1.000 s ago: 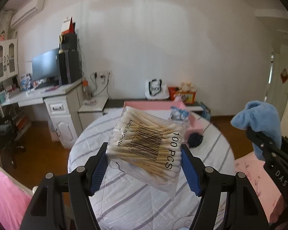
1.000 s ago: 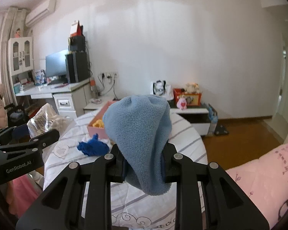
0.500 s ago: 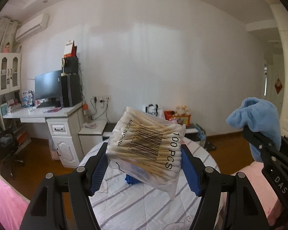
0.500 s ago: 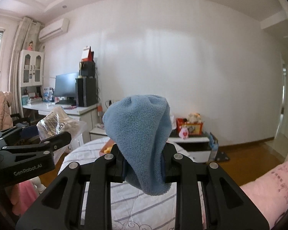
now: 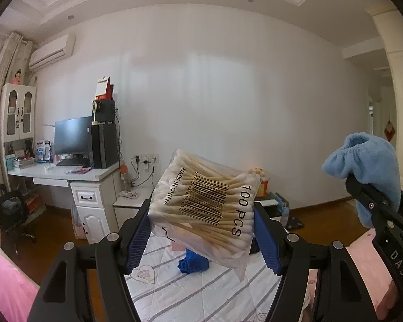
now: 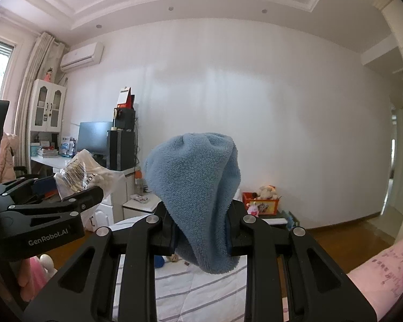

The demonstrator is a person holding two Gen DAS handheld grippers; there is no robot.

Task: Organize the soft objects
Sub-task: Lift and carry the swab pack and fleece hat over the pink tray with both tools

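Two grippers are being held up in the air above a striped bench point(image 5: 201, 292), each carrying one item. The left gripper point(image 5: 201, 230) is pinching a clear swab bag point(image 5: 204, 206) between its blue-padded fingers point(image 5: 138, 237); the bag is sitting tilted, its barcode and "100 PCS" print facing the camera, and its lower corner is hanging below the fingertips. Below and just behind the bag, a dark blue cloth point(image 5: 192, 264) is lying on the bench. The right gripper point(image 6: 200, 230) is clamping a light blue fleece point(image 6: 196, 187) between its fingers point(image 6: 236, 230); the fleece is bulging above the fingertips and drooping below them toward the bench point(image 6: 201, 289). In the left wrist view the fleece point(image 5: 368, 171) is showing to the right of the left fingers, well apart from the bag. In the right wrist view the left gripper point(image 6: 67, 187) and the bag point(image 6: 80, 174) are showing to the left of the right fingers. A pink cover point(image 6: 384, 271) is lying to the right of the right fingers, beside the bench. A computer desk point(image 5: 67, 173) is standing far beyond the left fingers, against the wall.
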